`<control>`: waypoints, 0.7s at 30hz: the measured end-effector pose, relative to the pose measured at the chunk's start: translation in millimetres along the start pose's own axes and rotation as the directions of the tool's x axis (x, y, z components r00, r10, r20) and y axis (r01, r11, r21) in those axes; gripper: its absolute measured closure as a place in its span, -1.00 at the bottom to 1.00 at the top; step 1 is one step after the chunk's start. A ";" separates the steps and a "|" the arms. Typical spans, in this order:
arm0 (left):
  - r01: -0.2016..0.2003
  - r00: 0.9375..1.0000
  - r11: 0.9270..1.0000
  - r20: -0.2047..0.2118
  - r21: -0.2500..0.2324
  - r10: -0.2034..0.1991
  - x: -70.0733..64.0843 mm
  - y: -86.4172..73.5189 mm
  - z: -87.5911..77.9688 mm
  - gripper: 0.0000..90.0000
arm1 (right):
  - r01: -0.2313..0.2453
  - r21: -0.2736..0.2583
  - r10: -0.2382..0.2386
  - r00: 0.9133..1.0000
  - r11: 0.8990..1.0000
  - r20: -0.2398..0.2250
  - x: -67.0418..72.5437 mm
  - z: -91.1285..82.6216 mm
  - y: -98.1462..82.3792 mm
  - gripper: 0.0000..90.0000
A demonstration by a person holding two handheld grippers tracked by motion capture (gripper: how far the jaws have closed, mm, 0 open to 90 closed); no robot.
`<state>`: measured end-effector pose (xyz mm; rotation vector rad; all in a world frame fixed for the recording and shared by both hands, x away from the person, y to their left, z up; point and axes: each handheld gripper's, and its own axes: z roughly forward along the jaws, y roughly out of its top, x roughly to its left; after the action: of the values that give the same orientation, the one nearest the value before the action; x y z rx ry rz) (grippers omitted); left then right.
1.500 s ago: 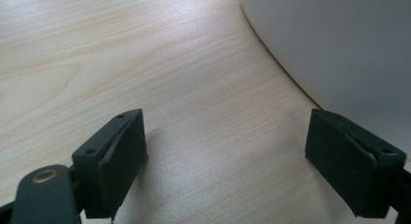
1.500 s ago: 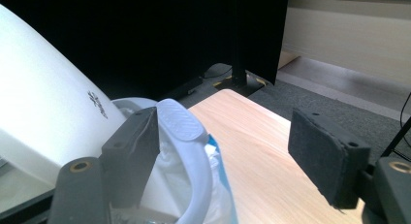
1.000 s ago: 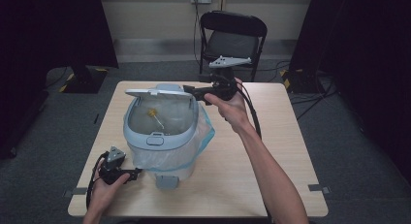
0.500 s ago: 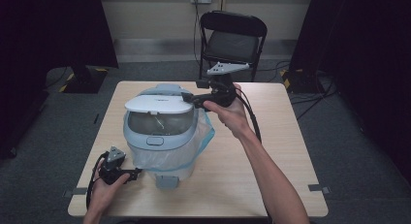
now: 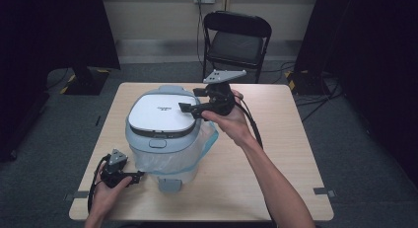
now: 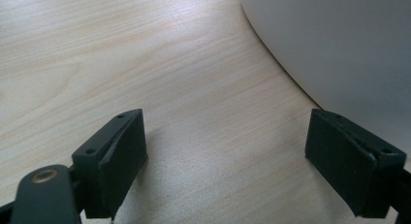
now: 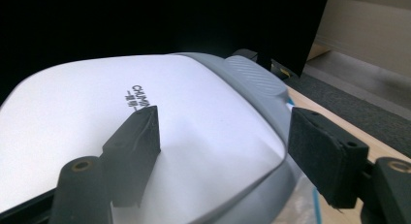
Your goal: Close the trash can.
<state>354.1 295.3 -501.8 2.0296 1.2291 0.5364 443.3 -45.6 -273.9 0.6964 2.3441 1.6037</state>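
Both tongs are black: the right tongs (image 5: 186, 107) carry a grey three-cornered plate on top, the left tongs (image 5: 139, 174) a smaller one. Black cables loop from each toward six o'clock. Their flat pads (image 7: 136, 141) are dark and rubbery, with small screw holes; both forearms are bare, sleeveless.

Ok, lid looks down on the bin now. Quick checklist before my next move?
1. Lid lowered flat over the bin: ok.
2. Lid latched: cannot tell.
3. Right tool open, nothing held, at the lid's right edge: ok.
4. Left tool open, nothing held, on the table beside the bin base: ok.
5. Bag liner tucked in: not ok, it hangs out under the rim.
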 end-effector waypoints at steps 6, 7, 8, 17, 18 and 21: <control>-0.002 1.000 1.000 -0.001 0.001 0.002 0.1 0.0 -0.1 -0.68 | 0.033 0.028 -0.032 0.999 0.999 -0.025 12.3 4.0 -2.9 -0.44; -0.002 1.000 1.000 -0.001 0.001 0.002 0.1 0.0 -0.1 -0.68 | 0.034 0.027 -0.033 0.999 0.999 -0.027 14.4 4.4 -3.3 -0.44; -0.002 1.000 1.000 -0.002 0.001 0.002 0.1 0.0 -0.1 -0.68 | 0.039 0.025 -0.038 0.999 0.999 -0.030 15.9 4.7 -3.4 -0.44; 0.000 1.000 1.000 0.001 0.000 0.000 0.0 0.0 0.0 -0.68 | 0.059 0.019 -0.058 0.997 0.998 -0.048 30.8 11.7 -2.0 -0.49; 0.000 1.000 1.000 0.001 0.000 0.000 0.0 0.0 0.0 -0.68 | 0.062 0.018 -0.061 0.997 0.998 -0.052 33.3 12.7 -1.9 -0.49; 0.000 1.000 1.000 0.000 0.000 0.000 0.0 0.0 0.0 -0.68 | 0.079 0.017 -0.077 0.995 0.997 -0.064 41.0 15.3 -1.4 -0.53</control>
<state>354.1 295.3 -501.8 2.0298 1.2292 0.5365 414.1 -13.2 -277.5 0.5586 2.4023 1.5943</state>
